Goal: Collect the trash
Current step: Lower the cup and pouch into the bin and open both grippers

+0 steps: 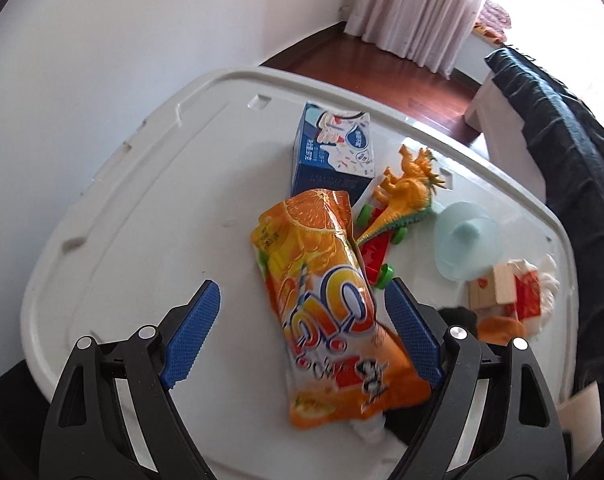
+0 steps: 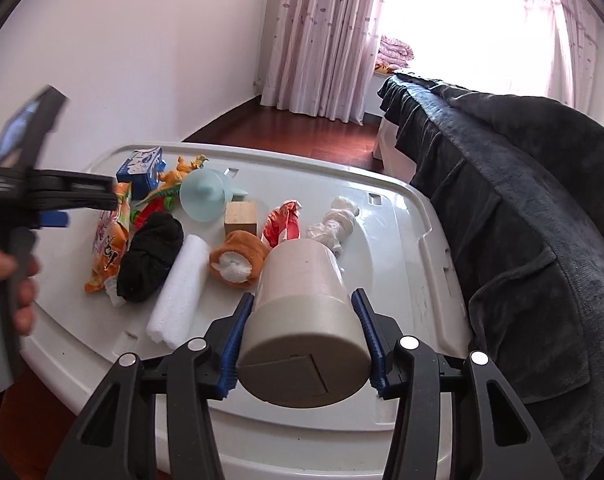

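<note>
Your right gripper point(image 2: 302, 334) clenches the stiff, light bin point(image 2: 302, 320) firmly, while your open left gripper point(image 1: 302, 320) straddles the thin, slippery orange wrapper point(image 1: 325, 300); pinch its middle.

A glossy orange plastic snack wrapper point(image 1: 333, 312) is noted on the smooth white plastic table point(image 1: 142, 208). A matt beige cylindrical bin point(image 2: 302, 320), rough white foam roll point(image 2: 180, 292) and plain wooden block point(image 2: 240, 216) are recorded.
</note>
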A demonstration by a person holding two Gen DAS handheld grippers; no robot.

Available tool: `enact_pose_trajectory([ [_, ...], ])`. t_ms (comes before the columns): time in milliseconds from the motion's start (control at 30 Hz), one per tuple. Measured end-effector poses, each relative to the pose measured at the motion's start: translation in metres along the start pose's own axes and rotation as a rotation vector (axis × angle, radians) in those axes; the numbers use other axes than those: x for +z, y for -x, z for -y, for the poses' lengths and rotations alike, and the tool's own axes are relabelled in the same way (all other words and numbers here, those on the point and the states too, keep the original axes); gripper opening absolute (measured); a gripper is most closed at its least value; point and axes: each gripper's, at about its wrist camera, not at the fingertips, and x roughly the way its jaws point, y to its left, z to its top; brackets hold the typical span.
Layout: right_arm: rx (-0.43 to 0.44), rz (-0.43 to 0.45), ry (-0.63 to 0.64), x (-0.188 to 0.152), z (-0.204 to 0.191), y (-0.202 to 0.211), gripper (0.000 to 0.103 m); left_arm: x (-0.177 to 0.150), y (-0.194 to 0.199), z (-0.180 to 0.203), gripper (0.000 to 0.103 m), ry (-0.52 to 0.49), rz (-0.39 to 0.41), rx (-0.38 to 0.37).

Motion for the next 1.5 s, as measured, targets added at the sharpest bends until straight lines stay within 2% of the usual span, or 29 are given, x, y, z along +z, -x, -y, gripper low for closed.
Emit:
enact_pose_trajectory([
  [100, 0.0, 0.001, -0.002, -0.001, 0.001, 0.001, 0.049, 0.002, -0.015, -0.001, 0.082, 0.022, -0.021, 0.014],
  [133, 0.001, 0.001, -0.002, -0.002, 0.001, 0.001, 0.049, 0.001, -0.019, -0.001, 0.078, 0.02, -0.025, 0.013],
  [167, 0.001, 0.002, -0.002, -0.004, 0.001, 0.002, 0.049, -0.001, -0.021, -0.002, 0.062, 0.013, -0.024, 0.008],
  [200, 0.001, 0.002, 0.001, -0.004, 0.002, 0.002, 0.049, -0.002, -0.021, -0.002, 0.062, 0.004, -0.016, 0.0],
  [267, 0.001, 0.006, 0.008, -0.005, 0.001, 0.004, 0.049, -0.006, -0.013, -0.004, 0.05, -0.031, 0.018, 0.009],
  [367, 0.01, 0.02, 0.009, -0.004, -0.002, 0.008, 0.049, -0.012, -0.001, -0.012, 0.045, -0.067, 0.054, 0.009],
  [533, 0.037, 0.056, 0.03, 0.0, -0.017, 0.022, 0.049, -0.032, 0.04, -0.035, 0.044, -0.16, 0.13, 0.02],
  [667, 0.061, 0.082, 0.052, -0.001, -0.041, 0.041, 0.049, -0.054, 0.079, -0.059, 0.044, -0.204, 0.159, 0.02],
  [833, 0.105, 0.087, -0.002, -0.022, -0.077, 0.075, 0.049, -0.104, 0.119, -0.09, 0.044, -0.253, 0.17, 0.001],
  [1000, 0.139, 0.009, -0.093, -0.073, -0.111, 0.096, 0.049, -0.167, 0.127, -0.122, 0.044, -0.332, 0.099, -0.02],
  [1100, 0.128, -0.06, -0.104, -0.109, -0.128, 0.096, 0.049, -0.193, 0.126, -0.135, 0.044, -0.356, 0.064, -0.018],
  [1267, 0.136, -0.18, -0.161, -0.148, -0.136, 0.084, 0.049, -0.221, 0.119, -0.145, 0.044, -0.385, 0.026, -0.021],
  [1500, 0.105, -0.236, -0.137, -0.169, -0.147, 0.08, 0.049, -0.234, 0.123, -0.143, 0.045, -0.421, 0.032, -0.045],
])
